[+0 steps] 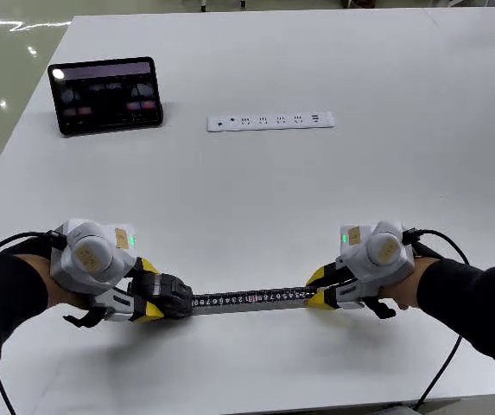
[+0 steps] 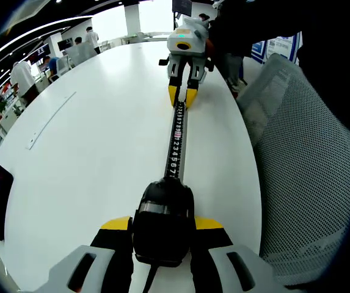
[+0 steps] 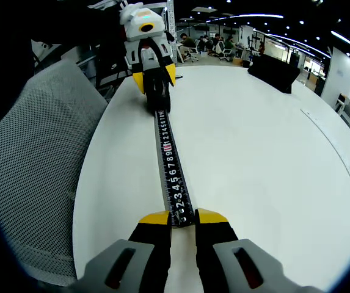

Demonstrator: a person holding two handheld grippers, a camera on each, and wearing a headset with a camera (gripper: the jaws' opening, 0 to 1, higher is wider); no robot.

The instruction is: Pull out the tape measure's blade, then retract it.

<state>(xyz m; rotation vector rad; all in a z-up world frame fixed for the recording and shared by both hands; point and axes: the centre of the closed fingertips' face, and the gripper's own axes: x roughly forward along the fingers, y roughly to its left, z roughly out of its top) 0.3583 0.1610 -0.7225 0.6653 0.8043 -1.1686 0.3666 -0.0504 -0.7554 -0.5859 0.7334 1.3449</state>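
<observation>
So the left gripper [image 1: 150, 290] has its yellow-tipped tongs clamped around the chunky black plastic tape measure case [image 1: 168, 296]. It's pinning the case on the white tabletop [image 1: 316, 190] so the body can't slide. The right gripper [image 1: 318, 289] has its tongs pinched shut on the free end of the black steel blade with white numerals [image 1: 247, 299], which lies flat on the table between the two, partly out. Makes sense: one anchors, one pulls. My guess is the retract isn't done yet.

The head view gives you the black tablet [image 1: 106, 93] and the white power strip [image 1: 270, 121] further back (well apart from the action). The gripper views add a grey mesh chair back [image 2: 309, 152] beside the table edge, plus readable blade numbers.
</observation>
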